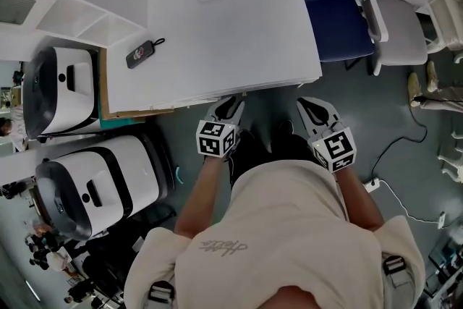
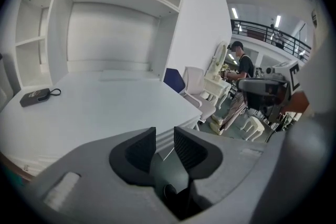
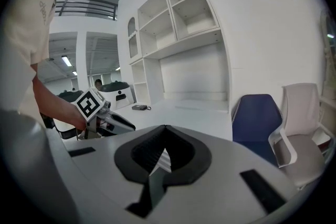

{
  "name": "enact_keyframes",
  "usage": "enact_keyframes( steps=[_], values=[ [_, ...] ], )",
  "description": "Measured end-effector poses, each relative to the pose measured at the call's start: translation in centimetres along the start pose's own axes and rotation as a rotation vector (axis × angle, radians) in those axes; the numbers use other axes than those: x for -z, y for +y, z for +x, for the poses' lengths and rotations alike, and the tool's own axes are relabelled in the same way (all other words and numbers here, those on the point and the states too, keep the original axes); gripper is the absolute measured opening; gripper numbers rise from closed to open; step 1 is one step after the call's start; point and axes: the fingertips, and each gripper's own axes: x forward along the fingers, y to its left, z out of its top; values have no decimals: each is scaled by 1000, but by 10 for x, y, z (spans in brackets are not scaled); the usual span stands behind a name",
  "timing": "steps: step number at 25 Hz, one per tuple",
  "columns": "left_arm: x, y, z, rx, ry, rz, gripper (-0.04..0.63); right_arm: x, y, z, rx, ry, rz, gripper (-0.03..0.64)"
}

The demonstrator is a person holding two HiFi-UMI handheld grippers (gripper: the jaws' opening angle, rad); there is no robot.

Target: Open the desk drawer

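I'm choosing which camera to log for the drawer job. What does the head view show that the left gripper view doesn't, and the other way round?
Head view only: the right gripper and two white machines left of the desk.

Left gripper view only: a bystander, a balcony railing, and a close look at the jaws of the left gripper, slightly apart and empty.

Both: the white desk, the black fob on it, the blue chair and the white chair.
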Motion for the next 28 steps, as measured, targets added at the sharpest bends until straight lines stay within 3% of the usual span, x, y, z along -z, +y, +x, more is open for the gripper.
enact_keyframes(
  steps=[11, 17, 28],
  values=[
    [101, 35, 79, -13, 237, -142, 110, 11, -17, -1, 11, 47, 22, 2],
    [123, 53, 109, -31, 269, -221, 110, 13, -33, 0, 24, 67, 10, 2],
    [147, 77, 138, -85, 331, -282, 110, 17, -59, 5, 63, 108, 22, 2]
  ],
)
